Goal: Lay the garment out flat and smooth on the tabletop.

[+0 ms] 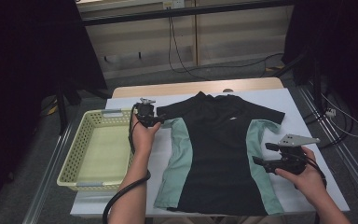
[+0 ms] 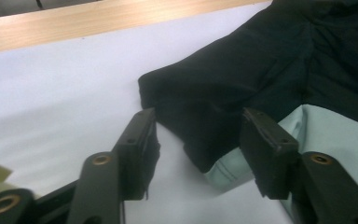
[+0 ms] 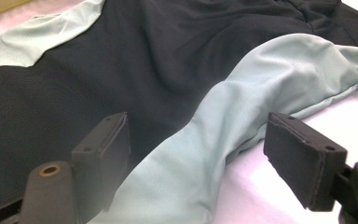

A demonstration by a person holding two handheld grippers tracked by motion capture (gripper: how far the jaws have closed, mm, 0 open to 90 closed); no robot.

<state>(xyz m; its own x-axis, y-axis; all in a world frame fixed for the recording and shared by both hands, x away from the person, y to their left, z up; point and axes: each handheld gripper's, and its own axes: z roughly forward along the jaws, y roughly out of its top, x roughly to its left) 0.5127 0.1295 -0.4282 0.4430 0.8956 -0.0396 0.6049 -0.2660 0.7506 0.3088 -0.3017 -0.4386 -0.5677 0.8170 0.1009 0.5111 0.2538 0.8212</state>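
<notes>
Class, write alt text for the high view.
A black shirt with pale green side panels lies flat on a white table; the left gripper is at its sleeve, the right gripper at its side. A yellow basket stands left.

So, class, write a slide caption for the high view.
Two hand-held grippers flank a black and mint shirt laid flat beside a yellow basket.

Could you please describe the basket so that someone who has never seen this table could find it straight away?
Start at the table's white cover, where a black and pale-green shirt lies spread flat. Left of the shirt, past the left gripper, sits the basket. It is pale yellow, rectangular, with perforated walls.
</notes>
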